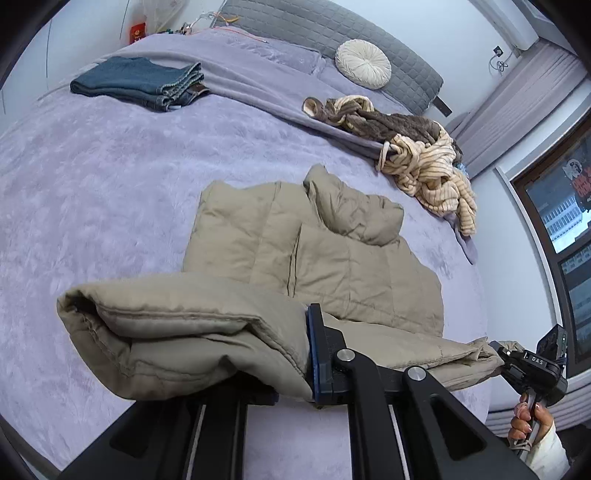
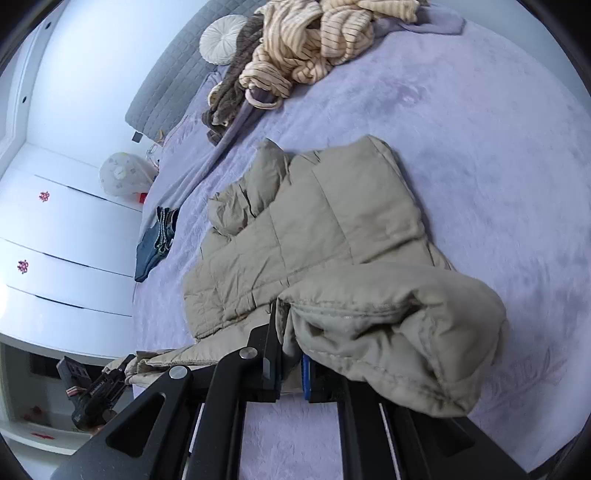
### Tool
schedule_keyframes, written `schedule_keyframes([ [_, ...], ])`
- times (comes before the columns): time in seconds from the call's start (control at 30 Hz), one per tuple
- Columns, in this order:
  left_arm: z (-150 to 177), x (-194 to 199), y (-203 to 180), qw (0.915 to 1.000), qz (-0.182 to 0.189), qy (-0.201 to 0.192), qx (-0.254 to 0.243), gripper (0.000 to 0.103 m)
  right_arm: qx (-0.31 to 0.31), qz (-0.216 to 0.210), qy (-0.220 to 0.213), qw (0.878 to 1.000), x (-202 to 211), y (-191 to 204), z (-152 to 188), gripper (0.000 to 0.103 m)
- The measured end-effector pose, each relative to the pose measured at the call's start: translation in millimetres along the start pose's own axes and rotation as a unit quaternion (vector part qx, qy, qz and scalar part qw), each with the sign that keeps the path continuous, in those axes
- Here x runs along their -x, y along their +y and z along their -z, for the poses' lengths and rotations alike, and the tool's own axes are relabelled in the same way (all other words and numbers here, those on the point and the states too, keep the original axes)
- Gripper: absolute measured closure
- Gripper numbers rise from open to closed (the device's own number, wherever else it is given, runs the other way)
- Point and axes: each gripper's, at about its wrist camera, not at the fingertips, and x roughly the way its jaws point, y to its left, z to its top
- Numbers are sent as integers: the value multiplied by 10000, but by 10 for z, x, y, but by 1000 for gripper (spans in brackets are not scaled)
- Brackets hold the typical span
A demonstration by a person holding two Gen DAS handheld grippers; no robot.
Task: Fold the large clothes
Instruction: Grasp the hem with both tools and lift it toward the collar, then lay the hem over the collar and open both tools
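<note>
Bed (image 1: 92, 177): tan puffer jacket (image 1: 332, 251) lies lengthwise ahead. Left hand-held gripper (image 1: 310, 354) and right hand-held gripper (image 2: 291, 373), both clamped on its near hem corners, lifted; remaining body lies beyond, equally near either.

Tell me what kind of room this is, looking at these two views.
Most likely a bedroom at home: a wide bed under a lilac plush cover, a grey quilted headboard with a round cream cushion against it, and white drawers beside the bed.
</note>
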Motion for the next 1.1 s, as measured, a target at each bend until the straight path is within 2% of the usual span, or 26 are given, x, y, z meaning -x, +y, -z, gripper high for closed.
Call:
schedule_keyframes([
  [0.2, -508, -273, -178, 9992, -244, -296, -68, 90, 517, -1, -26, 9987, -273, 212, -679, 95],
  [0.47, -1072, -1051, -159, 9982, -586, -84, -76, 90, 456, 366, 59, 9983, -959, 296, -1292, 95],
  [0.63, -1273, -1678, -41, 9966, -771, 293, -81, 90, 231, 624, 106, 9977, -1367, 180, -1449, 95],
  [0.8, -1311, -2205, 68, 9933, -981, 594, -132, 90, -174, 747, 173, 9969, -1728, -61, -1526, 95],
  [0.93, -1320, -2402, 104, 9917, -1105, 635, -158, 90, -374, 756, 237, 9962, -1926, -178, -1562, 95],
  [1.03, -1321, -2369, 92, 9920, -1100, 591, -180, 89, -399, 754, 257, 9960, -1963, -172, -1591, 92],
  [1.07, -1315, -2327, 82, 9923, -1082, 561, -206, 87, -344, 777, 261, 9960, -1950, -146, -1597, 90],
  [1.1, -1310, -2268, 77, 9928, -1059, 512, -221, 72, -249, 798, 258, 9962, -1920, -106, -1598, 79],
])
